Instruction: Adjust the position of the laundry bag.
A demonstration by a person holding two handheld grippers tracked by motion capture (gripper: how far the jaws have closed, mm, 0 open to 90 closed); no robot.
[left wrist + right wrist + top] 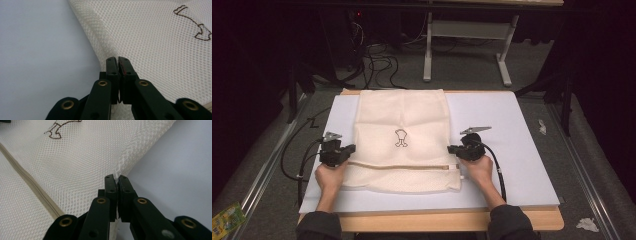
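Where mesh bag [402, 140] edges lie, both claws clenched on them (pads hidden).

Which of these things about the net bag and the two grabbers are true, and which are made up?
1. The left gripper is pinching the edge of the mesh bag. True.
2. The right gripper is wide open above the bag. False: its jaws are shut on the bag's other side edge.
3. The bag's zipper runs across the bag near the end closest to the person. True.
4. The bag is bright red. False: it is cream white, with a small dark drawing on it.
5. The bag lies on a pale board on the table. True.
6. The bag is rolled into a ball. False: it lies spread out flat.
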